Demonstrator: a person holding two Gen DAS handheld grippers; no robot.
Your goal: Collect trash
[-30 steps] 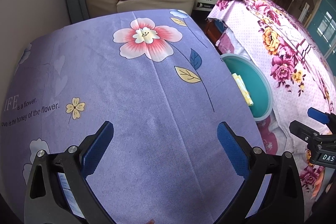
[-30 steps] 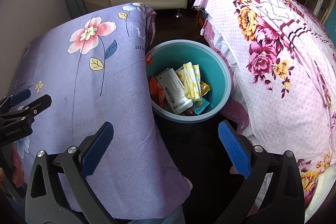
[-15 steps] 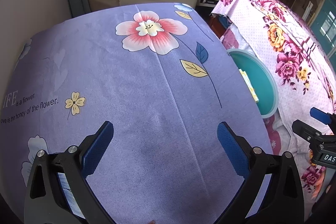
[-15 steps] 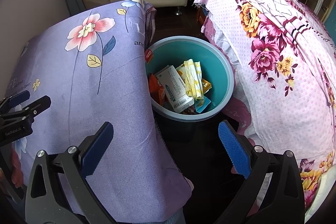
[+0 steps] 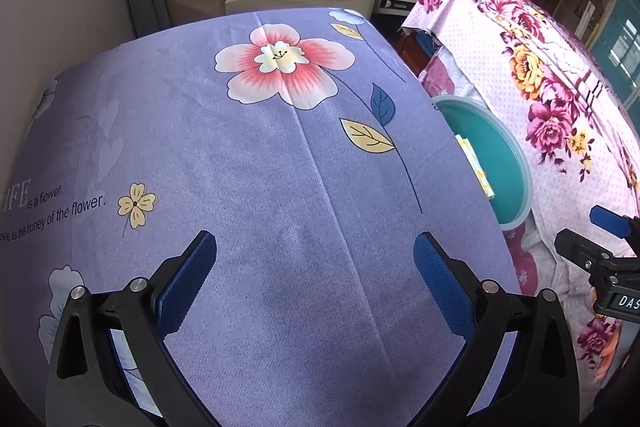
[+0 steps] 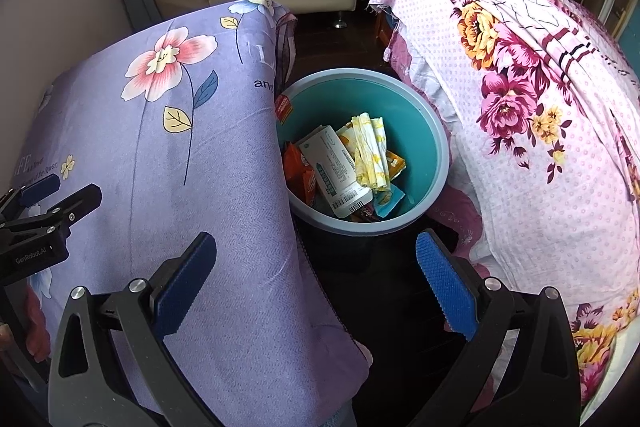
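Your left gripper [image 5: 315, 269] hovers released above the purple cloth [image 5: 260, 167]; your right gripper [image 6: 316, 267] (also released, empty) faces the trash-filled bin [image 6: 434, 131].

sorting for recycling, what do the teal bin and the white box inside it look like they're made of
The teal bin looks like moulded plastic: smooth, evenly coloured wall with a soft sheen and a rolled paler rim. The white box seems to be thin printed cardboard: flat matte faces, sharp folded edges, a barcode at one end. Neither is certain from sight alone.
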